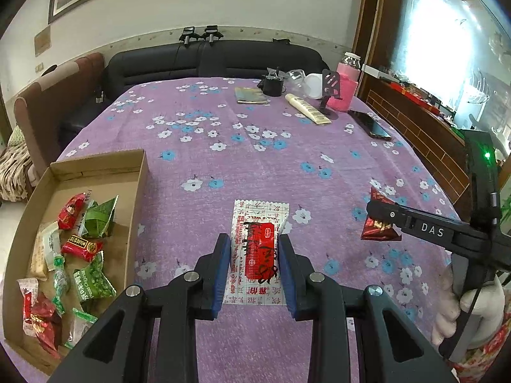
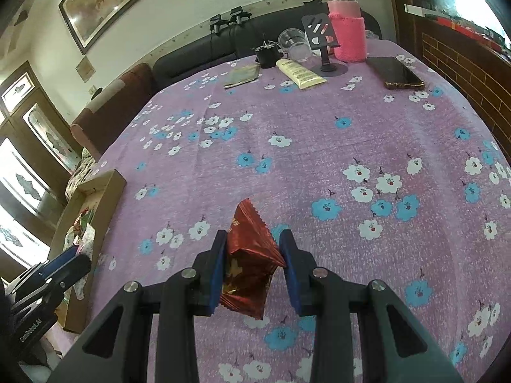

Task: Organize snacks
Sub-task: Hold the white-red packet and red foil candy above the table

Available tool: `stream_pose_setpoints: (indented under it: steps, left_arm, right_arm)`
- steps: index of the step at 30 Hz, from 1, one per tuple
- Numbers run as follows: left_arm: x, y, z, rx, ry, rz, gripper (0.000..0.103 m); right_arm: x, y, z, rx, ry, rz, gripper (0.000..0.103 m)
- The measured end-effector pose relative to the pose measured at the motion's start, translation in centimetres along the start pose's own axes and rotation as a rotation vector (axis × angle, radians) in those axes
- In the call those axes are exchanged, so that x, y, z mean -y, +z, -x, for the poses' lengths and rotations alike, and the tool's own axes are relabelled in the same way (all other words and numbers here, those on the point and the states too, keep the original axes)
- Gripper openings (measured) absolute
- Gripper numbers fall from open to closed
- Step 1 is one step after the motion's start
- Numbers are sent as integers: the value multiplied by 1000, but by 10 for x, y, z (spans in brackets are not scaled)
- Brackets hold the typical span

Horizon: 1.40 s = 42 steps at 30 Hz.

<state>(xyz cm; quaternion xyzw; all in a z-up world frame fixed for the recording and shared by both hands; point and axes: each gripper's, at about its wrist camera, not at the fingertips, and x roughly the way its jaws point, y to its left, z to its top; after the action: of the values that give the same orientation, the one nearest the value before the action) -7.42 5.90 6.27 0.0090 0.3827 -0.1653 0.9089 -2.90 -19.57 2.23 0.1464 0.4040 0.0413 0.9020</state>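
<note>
Covering the table: purple cloth [image 1: 223,159] printed with white and blue flowers, seen in both wrist views.
Sofa: dark sofa [image 1: 217,60] behind the far edge of the table.
Box: open cardboard box [image 1: 140,191] at the left side of the cloth; it holds a loose heap of red, green and pale snack packets [image 1: 80,245]. In the right wrist view the same box shows at the far left.
Far end items: pink-sleeved bottle [image 2: 347,28], black phone stand [image 2: 322,48], dark phone [image 2: 399,71] lying flat, cream tube [image 2: 300,73], clear cup [image 2: 292,43], small black pot [image 2: 268,56], flat booklet [image 2: 242,76].
Left gripper: left gripper [image 1: 255,268] low over the cloth, its blue pads [image 1: 220,274] set to either side of the white-and-red packet [image 1: 258,249]. Jaws narrow; the pads meet the packet's edges, but a firm grip cannot be confirmed.
White-and-red packet: flat on the cloth, near the middle of the near edge, right of the box and apart from it.
Right gripper: right gripper [image 2: 254,265] pinching the dark red foil packet [image 2: 250,255] between its pads, the foil crumpled and standing up between the fingers.
Dark red foil packet, left wrist view: held at the gripper tips, right of the white-and-red packet, well apart.
</note>
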Motion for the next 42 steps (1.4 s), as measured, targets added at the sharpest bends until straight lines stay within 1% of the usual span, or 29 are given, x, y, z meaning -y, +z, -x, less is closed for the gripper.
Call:
stream_pose_setpoints:
  steps: [14,24,32,42]
  left_arm:
    - [12,-5,17,20,-3,-26,31]
    - [16,-8,27,31,-26,-25,31]
    - [12,-11,34,38,-59,4,31]
    - [-3,-15,48,54,-93,54,31]
  right_arm:
    - [-7,-5,19,29,20,17,32]
    - [-12,-8,25,37,30,27,32]
    - [-17,-13,30,42,38,35,32]
    - [-33,-20,31,38,68,65,32]
